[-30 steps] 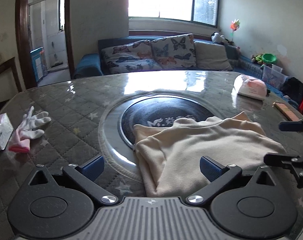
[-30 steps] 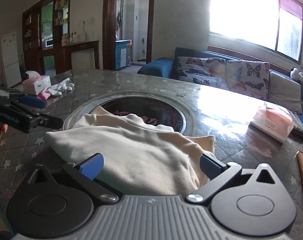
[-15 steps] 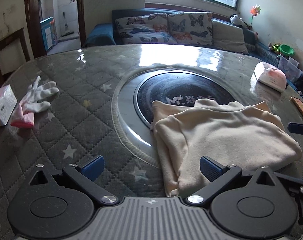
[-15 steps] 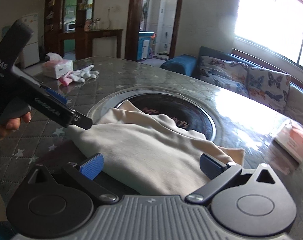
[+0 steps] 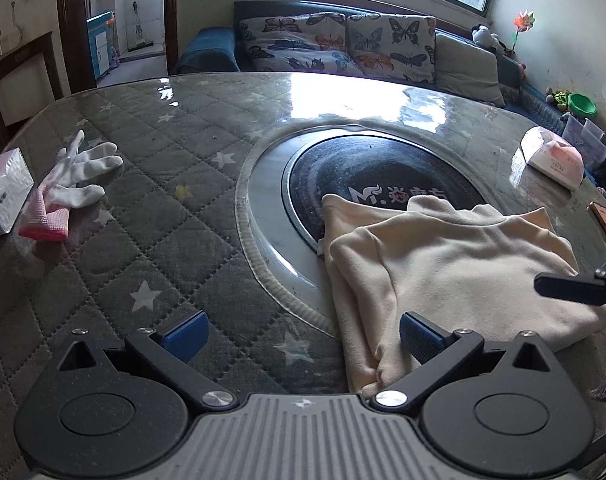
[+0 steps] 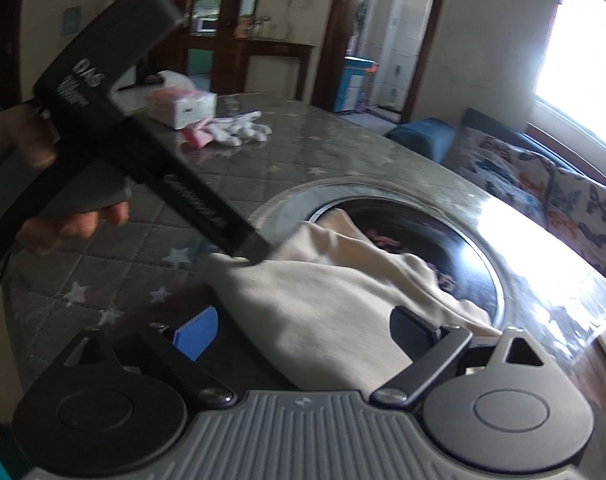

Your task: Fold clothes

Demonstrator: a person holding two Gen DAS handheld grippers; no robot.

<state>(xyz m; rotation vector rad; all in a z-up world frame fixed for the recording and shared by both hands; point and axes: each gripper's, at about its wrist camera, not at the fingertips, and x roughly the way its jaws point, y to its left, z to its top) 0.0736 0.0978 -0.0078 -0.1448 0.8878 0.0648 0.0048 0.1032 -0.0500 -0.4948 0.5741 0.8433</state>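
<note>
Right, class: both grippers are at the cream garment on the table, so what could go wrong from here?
1. The left gripper and right gripper, both open, sit close together at the cream garment and might collide.
2. Closing on its layered near edge may catch only the top layer and undo the fold.
3. It partly overlies the dark round inset; dragging could ruck it.

Premises: a lived-in home, living-dining room. Evidence: blue sofa point(image 5: 219, 50) with butterfly-print cushions point(image 5: 299, 44) under a window, round glass-topped dining table point(image 5: 151, 216) over quilted star-patterned cloth, dark wooden sideboard point(image 6: 247, 60), white refrigerator-like cabinet unclear.
</note>
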